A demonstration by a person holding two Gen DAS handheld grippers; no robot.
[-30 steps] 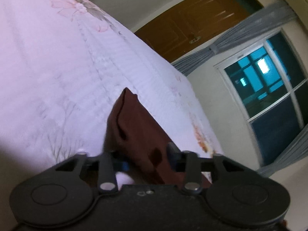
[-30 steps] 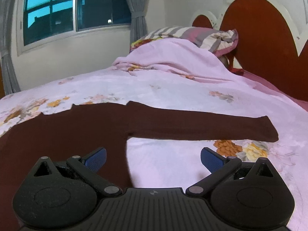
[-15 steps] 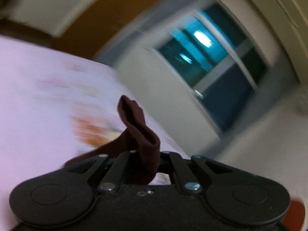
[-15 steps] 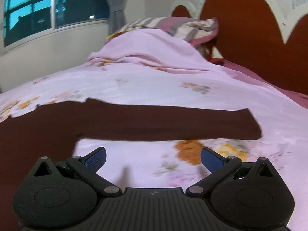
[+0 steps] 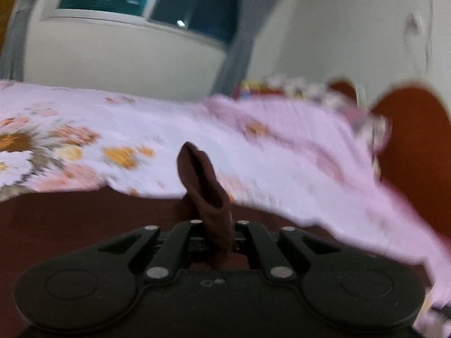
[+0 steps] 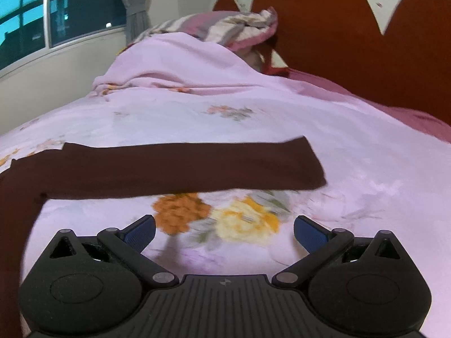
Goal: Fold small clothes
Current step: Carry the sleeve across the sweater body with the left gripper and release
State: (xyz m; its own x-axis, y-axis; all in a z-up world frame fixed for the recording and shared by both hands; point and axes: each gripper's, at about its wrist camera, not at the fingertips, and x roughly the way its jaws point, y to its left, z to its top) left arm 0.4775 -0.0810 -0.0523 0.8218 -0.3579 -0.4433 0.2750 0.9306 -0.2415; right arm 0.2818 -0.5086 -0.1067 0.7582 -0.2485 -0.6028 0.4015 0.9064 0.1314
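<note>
A dark brown long-sleeved garment lies on the pink floral bedspread (image 6: 253, 90). In the right wrist view one sleeve (image 6: 180, 169) stretches flat to the right, its cuff (image 6: 307, 166) just ahead of my right gripper (image 6: 224, 232), which is open and empty a little above the bed. In the left wrist view my left gripper (image 5: 217, 236) is shut on the other sleeve's cuff (image 5: 205, 186), which sticks up between the jaws. The garment's body (image 5: 84, 219) spreads below it.
A striped pillow (image 6: 225, 25) lies under the bedspread's fold at the bed's head, against a red-brown headboard (image 6: 352, 36). A window (image 6: 42, 8) with a grey curtain (image 6: 132, 0) is on the far wall, beyond the bed's left side.
My left gripper closed on the sleeve cuff, lifted it and swung round from facing the door to facing the headboard. My right gripper moved right along the flat sleeve toward its cuff.
</note>
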